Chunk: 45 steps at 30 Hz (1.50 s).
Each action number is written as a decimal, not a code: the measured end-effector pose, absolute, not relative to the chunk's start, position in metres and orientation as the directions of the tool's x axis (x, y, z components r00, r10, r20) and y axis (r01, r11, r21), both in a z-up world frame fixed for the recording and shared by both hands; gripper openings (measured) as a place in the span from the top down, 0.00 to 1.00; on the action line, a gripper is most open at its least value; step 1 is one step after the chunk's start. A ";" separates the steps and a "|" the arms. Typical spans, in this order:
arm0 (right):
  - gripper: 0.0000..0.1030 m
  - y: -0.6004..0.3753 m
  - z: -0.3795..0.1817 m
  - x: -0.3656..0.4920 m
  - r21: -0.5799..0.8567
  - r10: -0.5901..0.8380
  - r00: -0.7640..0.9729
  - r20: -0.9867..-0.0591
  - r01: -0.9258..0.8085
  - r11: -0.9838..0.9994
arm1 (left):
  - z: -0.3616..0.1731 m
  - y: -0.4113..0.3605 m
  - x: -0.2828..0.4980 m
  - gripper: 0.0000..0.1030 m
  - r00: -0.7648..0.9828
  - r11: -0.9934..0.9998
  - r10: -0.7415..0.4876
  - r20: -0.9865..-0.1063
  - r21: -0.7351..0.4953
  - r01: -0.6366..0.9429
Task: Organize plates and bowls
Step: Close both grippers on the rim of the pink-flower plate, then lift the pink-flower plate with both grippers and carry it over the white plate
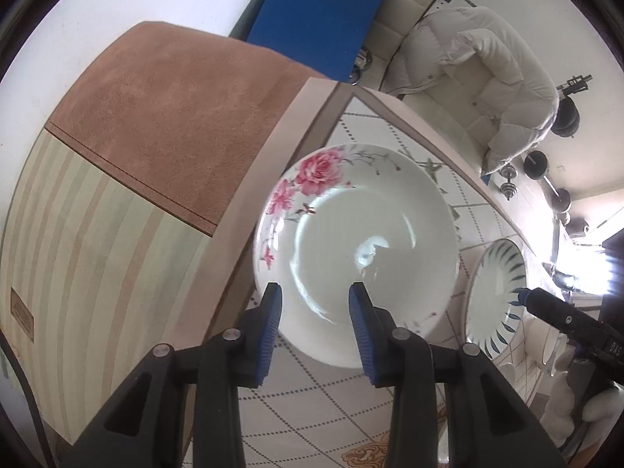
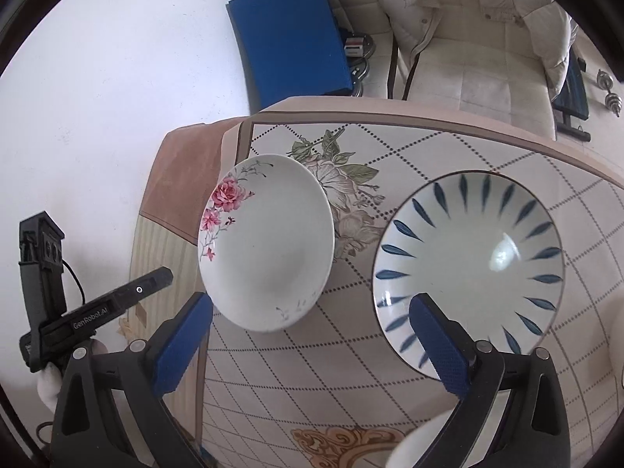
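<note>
On desk point(image 2: 390, 351) with tiled tablecloth: rose-patterned plate point(image 2: 265, 245) left, blue-leaf bowl point(image 2: 468, 257) right, apart. Left claw point(image 1: 315, 308) parted, above plate's near rim. Right claw point(image 2: 312, 327) spread wide, gripping nothing.

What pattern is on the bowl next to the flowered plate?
Dark blue leaf strokes radiating around a white bowl, clearest in the right wrist view.

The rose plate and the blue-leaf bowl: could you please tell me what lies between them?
Only tablecloth, printed with a flower motif, lies between the rose plate and the blue-leaf bowl; the right wrist view shows it.
</note>
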State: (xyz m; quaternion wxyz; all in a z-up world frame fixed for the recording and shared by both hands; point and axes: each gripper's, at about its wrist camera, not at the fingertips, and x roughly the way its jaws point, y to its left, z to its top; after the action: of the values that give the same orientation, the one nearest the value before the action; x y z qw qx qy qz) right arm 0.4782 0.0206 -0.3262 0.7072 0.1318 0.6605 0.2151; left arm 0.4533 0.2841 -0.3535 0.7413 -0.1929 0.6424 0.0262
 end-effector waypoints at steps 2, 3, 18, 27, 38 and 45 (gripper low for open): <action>0.02 0.033 -0.343 0.497 0.473 0.477 0.003 -0.879 -0.121 0.873 | -0.371 0.294 0.461 0.68 0.142 0.919 -0.212 -0.967 -0.247 -0.308; 0.05 0.039 -0.351 0.506 0.471 0.473 -0.013 -0.881 -0.117 0.874 | -0.378 0.298 0.464 0.68 0.132 0.915 -0.217 -0.967 -0.249 -0.317; 0.41 0.086 -0.418 0.559 0.433 0.411 -0.151 -0.899 -0.160 0.887 | -0.423 0.305 0.479 0.68 0.055 0.903 -0.297 -0.953 -0.299 -0.308; 0.71 0.087 -0.429 0.555 0.409 0.387 -0.155 -0.909 -0.158 0.899 | -0.424 0.303 0.480 0.68 0.056 0.899 -0.304 -0.951 -0.306 -0.314; 0.82 0.080 -0.442 0.547 0.414 0.387 -0.174 -0.906 -0.168 0.895 | -0.422 0.314 0.465 0.79 0.101 0.891 -0.291 -0.951 -0.308 -0.334; 0.84 0.075 -0.441 0.543 0.422 0.399 -0.150 -0.905 -0.175 0.890 | -0.414 0.320 0.455 0.82 0.124 0.896 -0.268 -0.955 -0.295 -0.333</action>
State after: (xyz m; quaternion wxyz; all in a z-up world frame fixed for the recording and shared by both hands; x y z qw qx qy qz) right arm 0.5430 0.0750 -0.4406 0.6473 0.0774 0.7252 0.2216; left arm 0.4547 0.3201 -0.4142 0.7144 -0.2273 0.6614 0.0227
